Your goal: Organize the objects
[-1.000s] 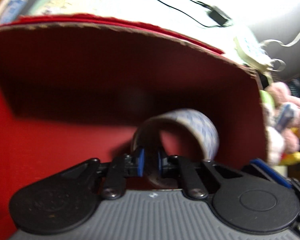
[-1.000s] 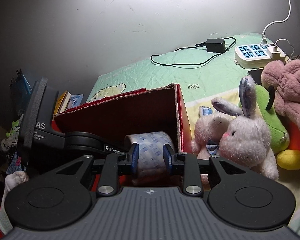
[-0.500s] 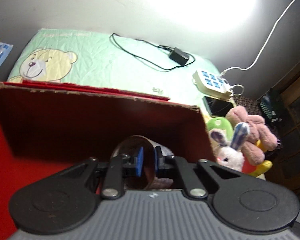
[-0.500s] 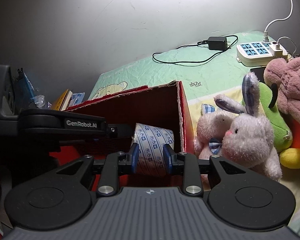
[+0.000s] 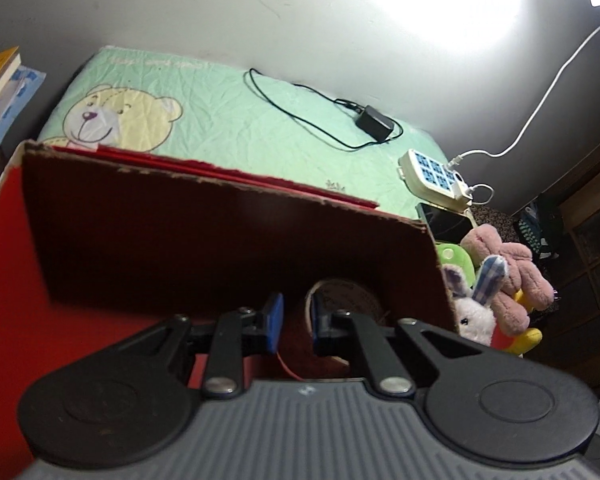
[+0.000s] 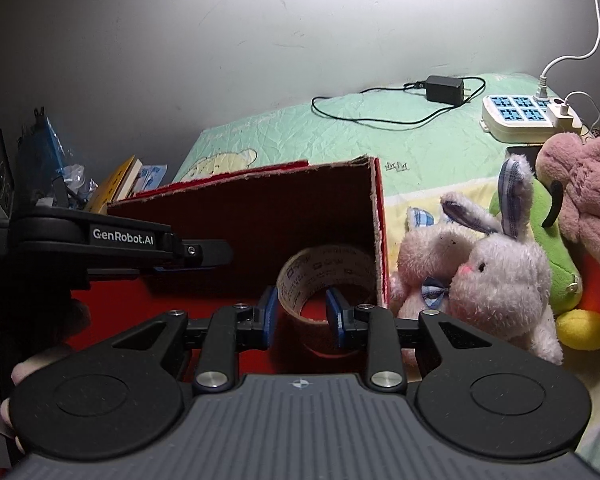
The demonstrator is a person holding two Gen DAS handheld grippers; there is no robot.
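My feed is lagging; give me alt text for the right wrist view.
A roll of tape lies inside the red cardboard box, just beyond the open, empty right gripper. The left gripper reaches over the box; plush toys sit outside its right wall.

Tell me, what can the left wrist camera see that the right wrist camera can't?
Only the left wrist view shows the dark wooden cabinet on the far right, and the whole bear face printed on the green sheet.

Only the right wrist view shows the left gripper from the side, a bit of a hand at the lower left, and a blue packet.

Both show the red box, the tape roll lying inside it, the white bunny, the power strip and the black charger.
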